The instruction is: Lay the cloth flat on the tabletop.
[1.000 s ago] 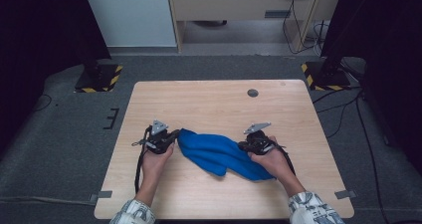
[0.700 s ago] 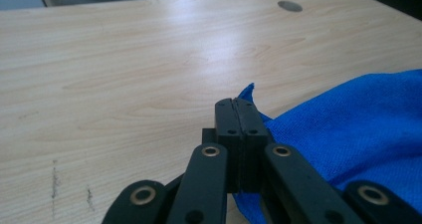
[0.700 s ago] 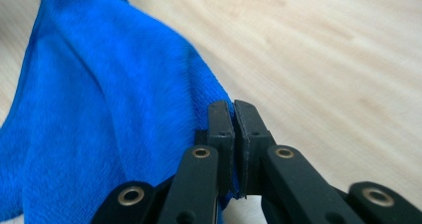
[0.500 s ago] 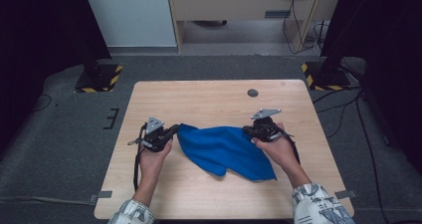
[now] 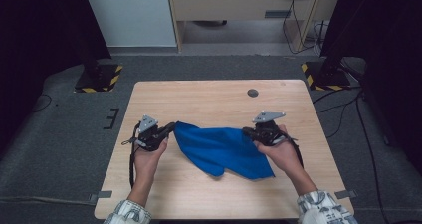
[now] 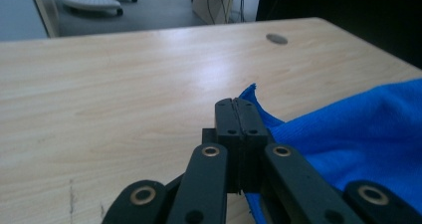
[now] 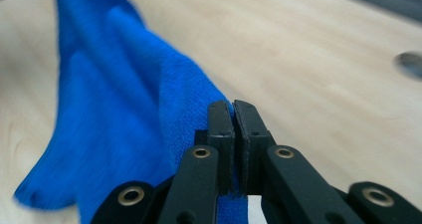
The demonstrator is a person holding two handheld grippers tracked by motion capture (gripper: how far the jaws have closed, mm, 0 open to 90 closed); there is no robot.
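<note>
A blue cloth (image 5: 221,149) hangs stretched between my two grippers above the wooden table (image 5: 214,102). My left gripper (image 5: 171,127) is shut on the cloth's left corner; in the left gripper view its jaws (image 6: 237,104) are pressed together with the blue cloth (image 6: 358,134) trailing off to the right. On the other side my right gripper (image 5: 247,132) is shut on the cloth's right corner. In the right gripper view the closed jaws (image 7: 233,107) pinch the blue cloth (image 7: 109,109), which drapes away to the left. The cloth's lower edge sags toward me and rests on the table.
A small dark round hole (image 5: 253,92) sits in the table near its far edge. Black stands with yellow-black striped bases (image 5: 99,79) flank the table on the floor. A cable (image 5: 132,159) trails from the left gripper along the person's forearm.
Both grippers have moved apart and away from the person, spreading the bunched cloth wider between them.
</note>
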